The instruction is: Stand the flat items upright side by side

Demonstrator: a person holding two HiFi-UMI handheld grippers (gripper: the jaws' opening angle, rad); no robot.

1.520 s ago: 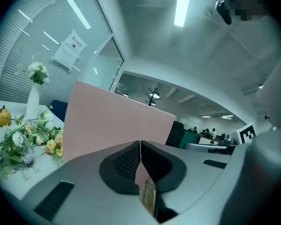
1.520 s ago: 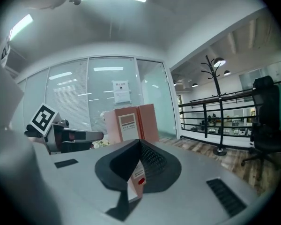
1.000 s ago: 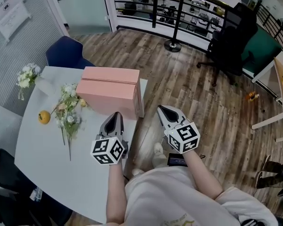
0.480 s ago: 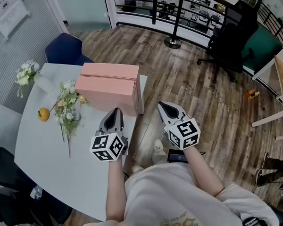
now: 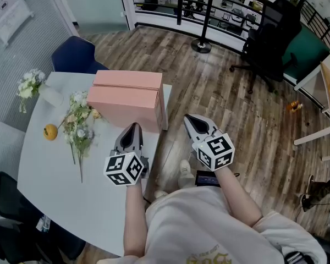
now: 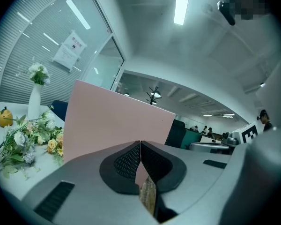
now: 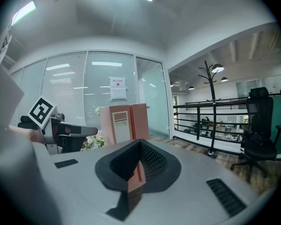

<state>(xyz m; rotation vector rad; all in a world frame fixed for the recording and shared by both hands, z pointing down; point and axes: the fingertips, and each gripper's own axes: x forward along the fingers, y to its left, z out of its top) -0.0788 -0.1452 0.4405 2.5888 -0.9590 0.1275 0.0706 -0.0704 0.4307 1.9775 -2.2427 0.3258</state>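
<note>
So the 2 pink file boxes (image 5: 126, 100) were found standing upright side by side, touching along their long faces, at the far right corner of the white table (image 5: 55, 186). In the right gripper view a white label could be made out on the spine of the left one (the print was too small to be read properly).

Everything else, placed against those boxes:

- The left gripper (image 5: 133, 126) was held just in front of the boxes, on the near side, over the table's right edge. Its jaws were pressed together with nothing between them, and the pink wall filled most of the left gripper view behind them.
- The right gripper (image 5: 190, 120) was held to the right of the boxes, off the table and above the wooden floor. It was clenched too, with nothing gripped.
- A loose bunch of flowers (image 5: 78, 128) was laid on the table just left of the boxes.
- A small orange fruit (image 5: 50, 132) was seen further left, past the bunch.
- A white vase (image 5: 50, 96) with white blooms was tipped over, well to the left, near the table's far edge.
- A blue chair (image 5: 74, 59) was tucked behind the boxes, beyond the table.
</note>
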